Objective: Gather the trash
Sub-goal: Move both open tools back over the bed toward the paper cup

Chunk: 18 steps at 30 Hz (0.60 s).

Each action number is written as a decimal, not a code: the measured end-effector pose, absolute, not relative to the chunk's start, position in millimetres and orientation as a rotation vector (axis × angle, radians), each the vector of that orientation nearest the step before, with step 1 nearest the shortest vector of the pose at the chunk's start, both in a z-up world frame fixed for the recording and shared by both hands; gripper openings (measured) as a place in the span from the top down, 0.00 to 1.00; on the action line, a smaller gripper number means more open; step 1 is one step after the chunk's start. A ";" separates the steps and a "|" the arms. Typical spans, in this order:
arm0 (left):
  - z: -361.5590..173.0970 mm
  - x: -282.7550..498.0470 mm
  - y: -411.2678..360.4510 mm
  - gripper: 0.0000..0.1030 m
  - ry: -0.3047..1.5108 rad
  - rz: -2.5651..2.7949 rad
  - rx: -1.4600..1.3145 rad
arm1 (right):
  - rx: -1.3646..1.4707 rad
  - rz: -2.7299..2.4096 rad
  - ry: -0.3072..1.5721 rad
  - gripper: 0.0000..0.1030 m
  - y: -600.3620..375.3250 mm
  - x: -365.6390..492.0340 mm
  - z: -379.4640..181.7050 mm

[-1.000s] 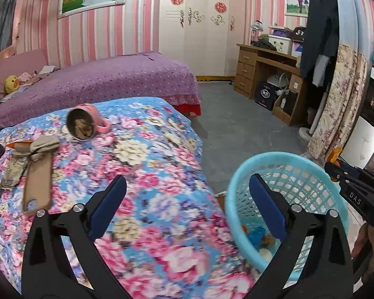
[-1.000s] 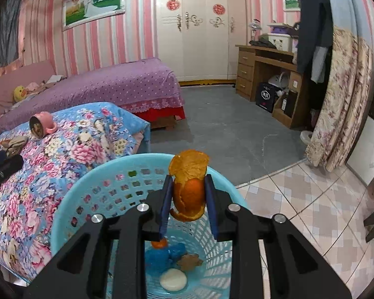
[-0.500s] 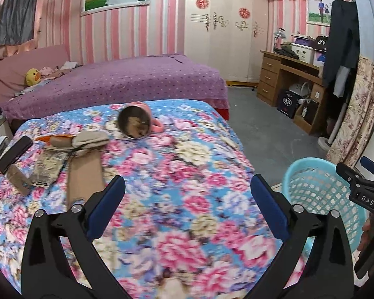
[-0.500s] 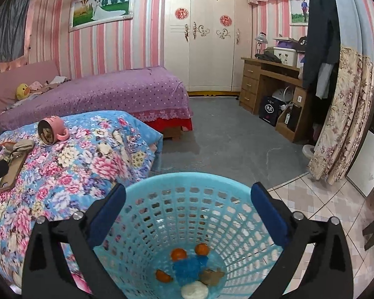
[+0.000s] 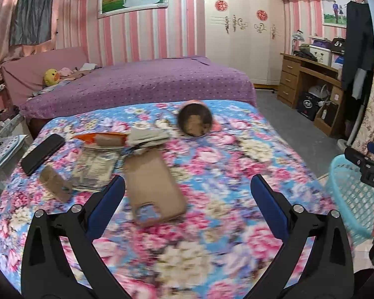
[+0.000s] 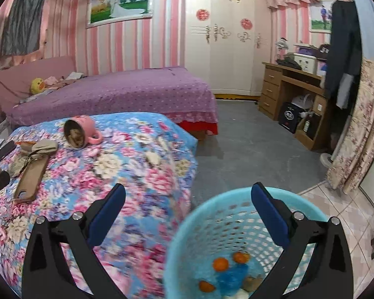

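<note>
Orange peel [image 6: 220, 264] has dropped into the basket [image 6: 212, 209]; my right gripper [image 6: 188, 200] and left gripper [image 5: 187, 189] stand empty, jaws spread. Scraps [image 5: 97, 164] on the bedspread [image 5: 212, 179] remain uncollected.

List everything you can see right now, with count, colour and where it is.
mug: one, pink, tipped on flowered bedspread
phone case: one, brown, on bedspread
phone: one, black, bedspread's left edge
papers and wrappers: several, mixed, between phone and case
basket: one, light blue, on floor beside bed
orange peel: several pieces, in basket
purple bed: one, behind
left gripper: open, over bedspread
right gripper: open, empty, above basket
</note>
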State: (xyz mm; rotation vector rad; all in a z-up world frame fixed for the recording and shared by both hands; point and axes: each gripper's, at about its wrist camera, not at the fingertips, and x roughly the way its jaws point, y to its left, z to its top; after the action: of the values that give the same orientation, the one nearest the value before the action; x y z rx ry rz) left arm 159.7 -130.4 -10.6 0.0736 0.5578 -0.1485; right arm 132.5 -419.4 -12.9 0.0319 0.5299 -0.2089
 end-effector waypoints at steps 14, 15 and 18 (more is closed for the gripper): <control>-26.5 177.1 -30.5 0.05 0.578 -0.003 0.015 | 0.017 -0.106 0.559 0.04 -337.6 169.9 -26.2; -27.2 177.3 -23.8 0.05 0.577 0.009 0.006 | 0.014 -0.106 0.558 0.04 -332.9 171.9 -27.2; -27.3 176.1 -3.0 0.05 0.552 0.063 0.002 | 0.000 -0.111 0.557 0.04 -322.5 177.0 -28.6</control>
State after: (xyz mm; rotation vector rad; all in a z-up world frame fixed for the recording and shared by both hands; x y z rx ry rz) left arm 176.1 -3.0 -27.3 0.0016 0.5521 0.0628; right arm 177.0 -322.5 -28.6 0.0001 0.5575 -0.1114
